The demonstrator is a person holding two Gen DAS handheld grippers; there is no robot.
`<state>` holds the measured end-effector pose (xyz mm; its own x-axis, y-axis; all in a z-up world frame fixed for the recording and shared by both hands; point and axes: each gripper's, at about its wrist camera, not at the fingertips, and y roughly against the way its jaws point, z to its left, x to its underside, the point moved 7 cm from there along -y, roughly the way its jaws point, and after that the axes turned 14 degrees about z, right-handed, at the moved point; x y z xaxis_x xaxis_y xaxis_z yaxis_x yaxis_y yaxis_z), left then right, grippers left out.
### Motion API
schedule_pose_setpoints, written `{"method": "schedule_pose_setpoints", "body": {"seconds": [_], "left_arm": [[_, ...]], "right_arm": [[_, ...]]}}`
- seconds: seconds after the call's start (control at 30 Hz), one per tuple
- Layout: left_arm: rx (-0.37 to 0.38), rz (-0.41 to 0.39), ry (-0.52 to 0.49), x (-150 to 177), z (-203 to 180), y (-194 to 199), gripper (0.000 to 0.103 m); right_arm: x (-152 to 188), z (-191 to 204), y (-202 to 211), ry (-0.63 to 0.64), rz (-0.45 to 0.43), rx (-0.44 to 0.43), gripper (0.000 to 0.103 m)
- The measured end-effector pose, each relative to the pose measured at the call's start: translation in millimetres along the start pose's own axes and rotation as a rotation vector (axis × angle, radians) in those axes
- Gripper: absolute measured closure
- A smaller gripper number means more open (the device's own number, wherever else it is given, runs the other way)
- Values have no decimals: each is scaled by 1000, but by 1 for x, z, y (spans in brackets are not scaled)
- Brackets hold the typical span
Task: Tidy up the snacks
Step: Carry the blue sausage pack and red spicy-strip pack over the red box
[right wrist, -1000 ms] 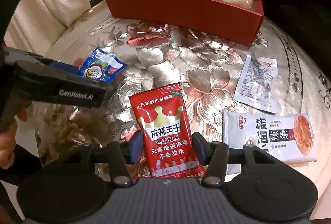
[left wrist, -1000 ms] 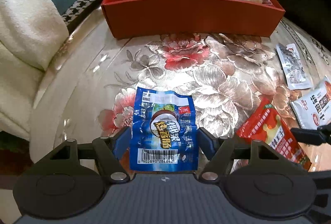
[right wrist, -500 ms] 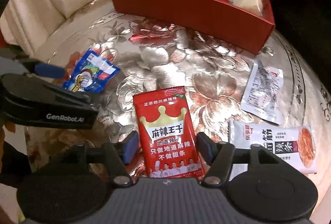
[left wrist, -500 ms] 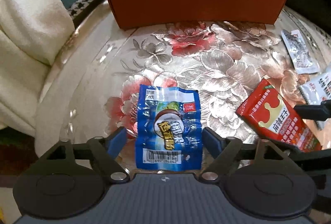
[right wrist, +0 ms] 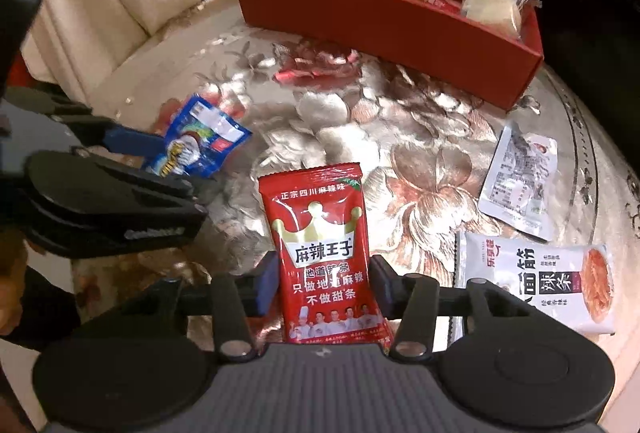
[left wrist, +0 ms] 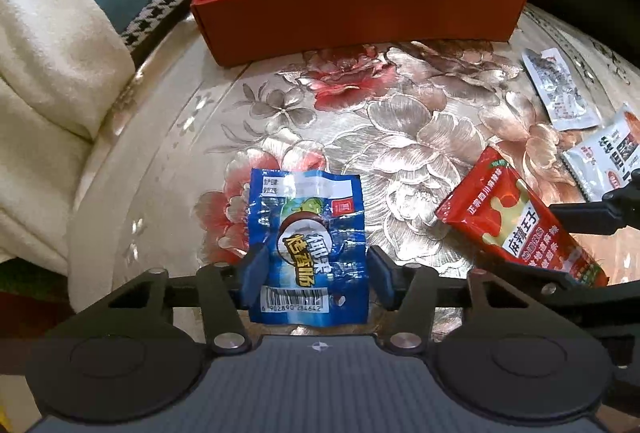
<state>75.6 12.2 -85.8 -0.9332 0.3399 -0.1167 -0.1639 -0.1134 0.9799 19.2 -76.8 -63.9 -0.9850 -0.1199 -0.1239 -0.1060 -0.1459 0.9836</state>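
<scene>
Floral foil-look table (left wrist: 400,137), red box (left wrist: 360,17) at the far edge, both packets pinched.
Left hand-held gripper (left wrist: 312,275) has just closed on the blue snack packet (left wrist: 308,245), pads at its lower side edges; right hand-held gripper (right wrist: 324,287) has just closed on the red spicy-strip packet (right wrist: 320,253), same spot. Both look light, soft, slick film that crumples, so likely to slip or flop: grip mid-body, not the seam. White strip packet (right wrist: 536,281) and clear packet (right wrist: 520,181) lie loose nearby.
</scene>
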Motion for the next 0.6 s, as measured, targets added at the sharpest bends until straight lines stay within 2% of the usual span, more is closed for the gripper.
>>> {"method": "schedule_pose_setpoints", "body": {"seconds": [0.07, 0.13, 0.33, 0.43, 0.47, 0.53, 0.6], "left_arm": [[7, -10, 6, -1, 1, 4, 52], [14, -15, 9, -2, 2, 7, 56], [47, -13, 33, -7, 5, 10, 53], [67, 13, 66, -8, 13, 4, 44], [94, 40, 72, -8, 14, -1, 32], [139, 76, 107, -6, 16, -8, 17], [133, 92, 122, -6, 17, -14, 18]], "right_arm": [[-2, -1, 5, -10, -18, -7, 58], [-4, -4, 10, -26, -33, -9, 58], [-10, -13, 18, -68, -50, -30, 58], [-10, -13, 16, -68, -40, -35, 58], [-10, -13, 14, -70, -35, -42, 58], [-9, -13, 13, -71, -31, -50, 58], [-9, -13, 13, -71, -31, -50, 58]]}}
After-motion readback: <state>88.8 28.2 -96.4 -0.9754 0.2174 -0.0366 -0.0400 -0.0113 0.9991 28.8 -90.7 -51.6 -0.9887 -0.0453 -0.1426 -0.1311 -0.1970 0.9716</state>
